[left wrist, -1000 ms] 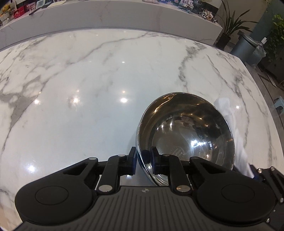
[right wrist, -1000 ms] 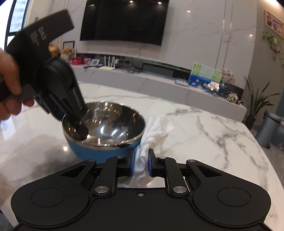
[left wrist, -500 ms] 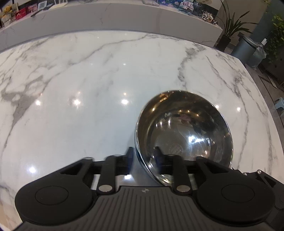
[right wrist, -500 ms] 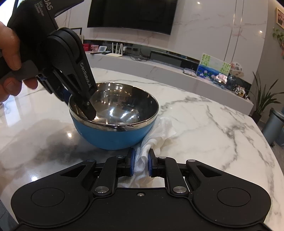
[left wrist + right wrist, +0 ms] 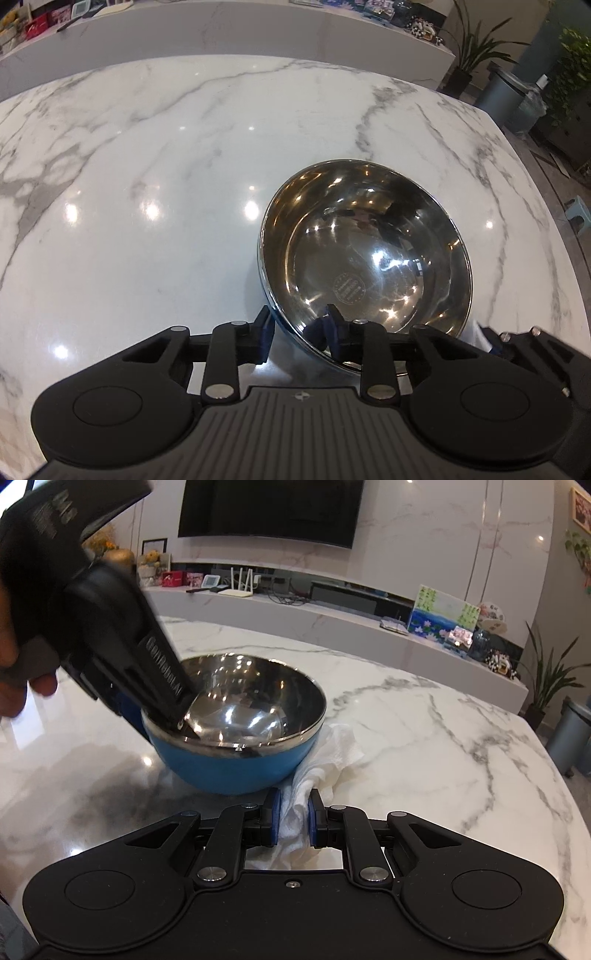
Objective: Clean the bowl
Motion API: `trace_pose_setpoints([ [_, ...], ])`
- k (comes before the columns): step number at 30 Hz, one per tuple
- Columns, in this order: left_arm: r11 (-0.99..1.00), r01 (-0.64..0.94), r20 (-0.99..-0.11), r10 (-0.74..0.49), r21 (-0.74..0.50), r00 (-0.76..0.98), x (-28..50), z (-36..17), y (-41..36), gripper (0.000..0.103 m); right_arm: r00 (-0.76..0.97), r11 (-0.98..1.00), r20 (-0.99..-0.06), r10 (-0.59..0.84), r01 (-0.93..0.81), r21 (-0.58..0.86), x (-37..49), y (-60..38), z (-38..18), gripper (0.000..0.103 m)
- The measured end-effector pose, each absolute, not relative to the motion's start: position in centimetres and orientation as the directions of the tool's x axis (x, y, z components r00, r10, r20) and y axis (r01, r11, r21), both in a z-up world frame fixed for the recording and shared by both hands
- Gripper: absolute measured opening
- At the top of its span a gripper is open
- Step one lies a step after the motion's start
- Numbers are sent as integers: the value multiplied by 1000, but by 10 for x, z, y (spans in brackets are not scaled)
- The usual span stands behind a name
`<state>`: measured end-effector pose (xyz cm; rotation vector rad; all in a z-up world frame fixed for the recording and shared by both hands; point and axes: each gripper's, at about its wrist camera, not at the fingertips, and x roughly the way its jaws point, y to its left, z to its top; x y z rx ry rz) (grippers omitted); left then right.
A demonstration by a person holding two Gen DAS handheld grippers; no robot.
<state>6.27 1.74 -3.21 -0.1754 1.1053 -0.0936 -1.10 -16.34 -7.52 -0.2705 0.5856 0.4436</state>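
A steel bowl [image 5: 369, 254] with a blue outside [image 5: 236, 764] stands on the white marble table [image 5: 147, 166]. My left gripper [image 5: 295, 328] is shut on the bowl's near rim, one finger inside and one outside; it also shows in the right wrist view [image 5: 173, 716], at the bowl's left rim. My right gripper [image 5: 293, 821] is shut on a white cloth [image 5: 321, 764] that lies on the table against the bowl's right side. The bowl looks slightly tilted.
The table's right edge curves close by [image 5: 569, 812]. Beyond it stand a grey bin [image 5: 569, 734] and a potted plant [image 5: 546, 679]. A long white counter [image 5: 332, 620] with small items runs behind the table.
The bowl has come closer to my right gripper and its rim has tipped a little. The left gripper's jaws now stand wider around the rim. The cloth stays gripped.
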Motion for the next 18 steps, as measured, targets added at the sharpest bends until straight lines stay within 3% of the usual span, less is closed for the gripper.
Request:
trace_pose_setpoints([
  [11,983,-8,-874,-158,-182,460,60,-32,16,25,727,885,-630,273,-447,-131,35,-198,-63,12],
  [14,983,-10,-873,-159,-184,461,59,-32,16,25,737,901,-632,239,-410,-138,41,-201,-67,18],
  [18,983,-10,-871,-157,-182,465,59,-33,15,25,757,919,-620,207,-368,-144,46,-201,-59,35],
])
